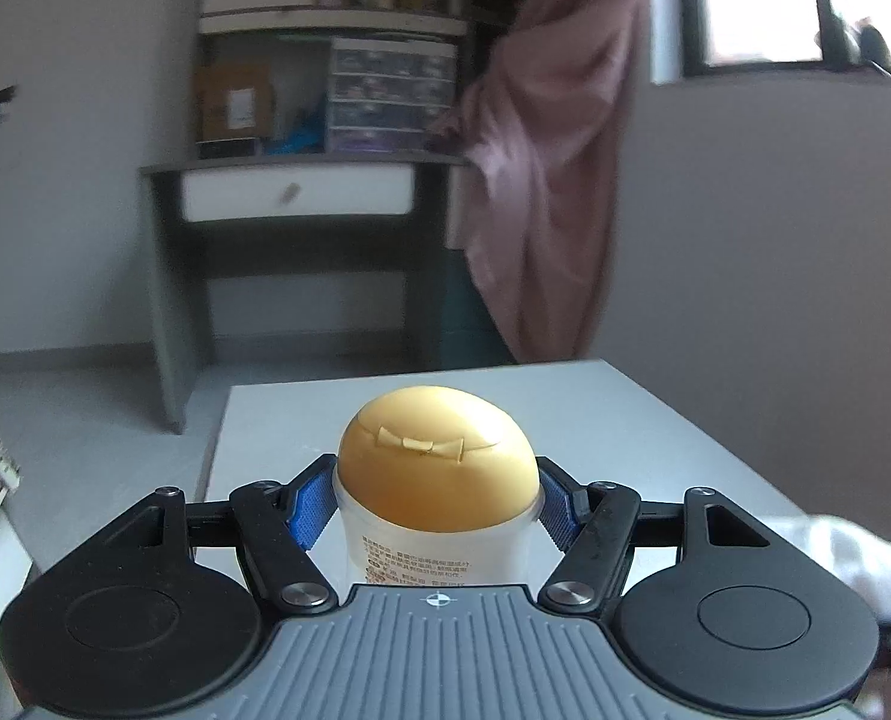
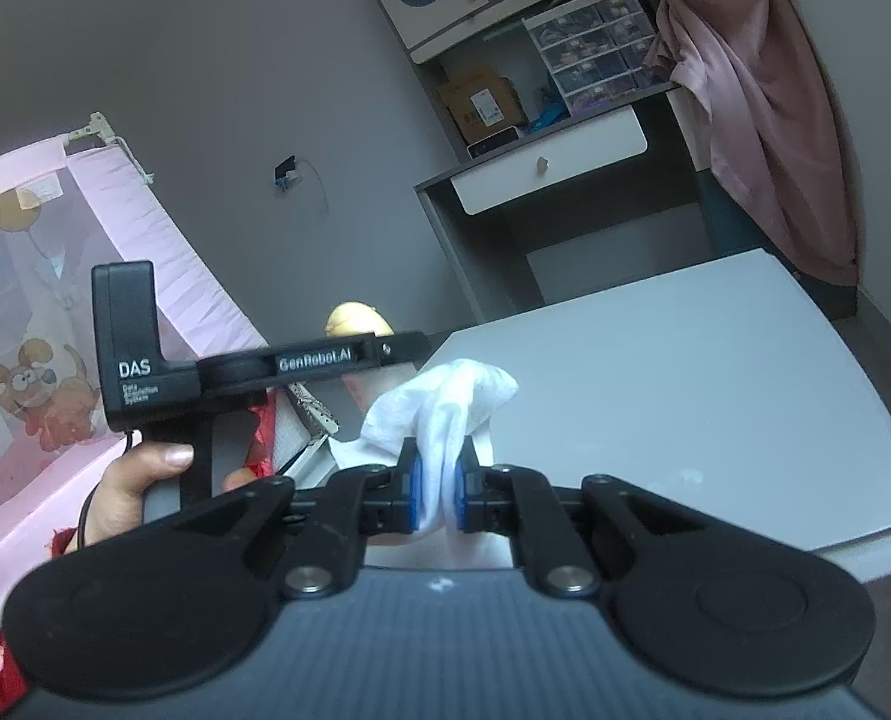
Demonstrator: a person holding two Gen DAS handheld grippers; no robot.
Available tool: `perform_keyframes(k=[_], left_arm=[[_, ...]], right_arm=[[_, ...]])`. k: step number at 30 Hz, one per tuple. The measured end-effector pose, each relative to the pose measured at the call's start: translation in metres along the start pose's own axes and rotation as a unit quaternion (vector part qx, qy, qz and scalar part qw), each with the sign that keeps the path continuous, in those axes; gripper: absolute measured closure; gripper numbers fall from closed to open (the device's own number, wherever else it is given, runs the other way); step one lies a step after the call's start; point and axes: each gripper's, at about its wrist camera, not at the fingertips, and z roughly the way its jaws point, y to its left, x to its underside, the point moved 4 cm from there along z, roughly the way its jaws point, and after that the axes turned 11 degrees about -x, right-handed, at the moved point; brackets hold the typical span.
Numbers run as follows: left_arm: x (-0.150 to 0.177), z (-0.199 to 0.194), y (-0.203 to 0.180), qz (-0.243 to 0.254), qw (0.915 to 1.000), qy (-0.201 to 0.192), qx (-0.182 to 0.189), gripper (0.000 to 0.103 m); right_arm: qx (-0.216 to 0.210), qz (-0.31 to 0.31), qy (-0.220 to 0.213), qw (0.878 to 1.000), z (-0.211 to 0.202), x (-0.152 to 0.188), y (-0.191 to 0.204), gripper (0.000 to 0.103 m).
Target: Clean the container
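My left gripper (image 1: 438,507) is shut on a white container (image 1: 439,552) with a rounded yellow cap (image 1: 438,456), held upright above the near edge of the grey table (image 1: 625,432). In the right wrist view the left gripper's black body (image 2: 253,369) hides most of the container; only its yellow cap (image 2: 355,319) shows. My right gripper (image 2: 439,489) is shut on a white cloth (image 2: 445,402), which bunches up beyond the blue pads, just right of the container. The cloth also shows at the right edge of the left wrist view (image 1: 835,546).
A dark desk with a white drawer (image 1: 298,192) and shelves stands against the far wall. A pink curtain (image 1: 559,150) hangs beside it. A pink playpen (image 2: 55,312) is at the left. The table's far edge (image 2: 625,294) faces the desk.
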Motion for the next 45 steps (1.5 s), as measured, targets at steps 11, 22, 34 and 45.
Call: perform_keyframes(k=[11, 22, 34, 45], left_arm=[[0.003, 0.001, -0.003, -0.027, 0.9979, 0.009, -0.058, 0.035], [0.005, -0.001, -0.008, -0.037, 0.9963, 0.011, -0.076, 0.035], [0.002, 0.007, -0.019, -0.003, 0.9963, 0.022, -0.083, 0.034], [-0.004, -0.008, -0.010, 0.045, 0.9982, -0.036, -0.019, 0.006]], right_arm=[[-0.011, 0.004, 0.002, 1.000, -0.002, 0.006, 0.001, 0.093], [-0.018, 0.009, 0.004, 1.000, 0.000, 0.011, 0.004, 0.093], [-0.014, -0.002, 0.035, 0.999, 0.027, 0.028, 0.008, 0.093], [-0.012, 0.002, 0.036, 0.999, 0.025, 0.026, 0.006, 0.093]])
